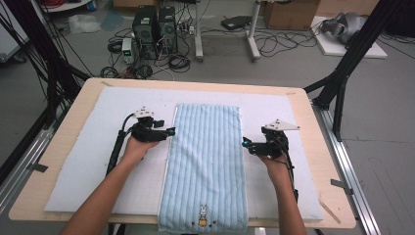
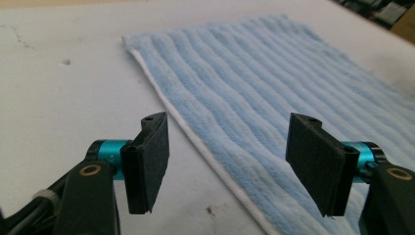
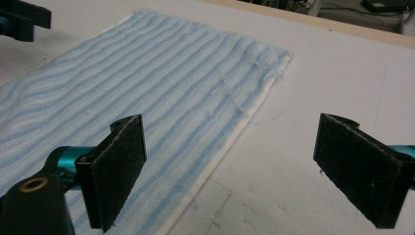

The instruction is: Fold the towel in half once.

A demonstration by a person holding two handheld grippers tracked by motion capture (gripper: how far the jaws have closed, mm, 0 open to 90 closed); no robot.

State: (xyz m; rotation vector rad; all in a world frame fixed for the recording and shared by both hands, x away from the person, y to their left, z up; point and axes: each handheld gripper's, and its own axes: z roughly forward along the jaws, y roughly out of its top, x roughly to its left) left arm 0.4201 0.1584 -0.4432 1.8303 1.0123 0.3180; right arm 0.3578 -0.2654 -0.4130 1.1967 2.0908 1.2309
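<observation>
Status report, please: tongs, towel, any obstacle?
Left tongs open at towel's left edge. Right tongs open at right edge. Blue towel flat, not gripped. Nothing in the way.

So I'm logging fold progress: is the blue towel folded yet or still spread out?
Spread out. The blue towel lies flat at full length on the white mat, no layer doubled over; both grippers sit open at its long edges.

Towel (image 1: 205, 156): light blue with paler lengthwise stripes, white edging, and a small white rabbit with a yellow patch near its end. Mat (image 1: 88, 147) beneath it: white. Table (image 1: 63, 127): pale wood. My left gripper (image 1: 171, 131) and my right gripper (image 1: 244, 142): black, with teal collars behind black pads (image 2: 147, 161).
</observation>
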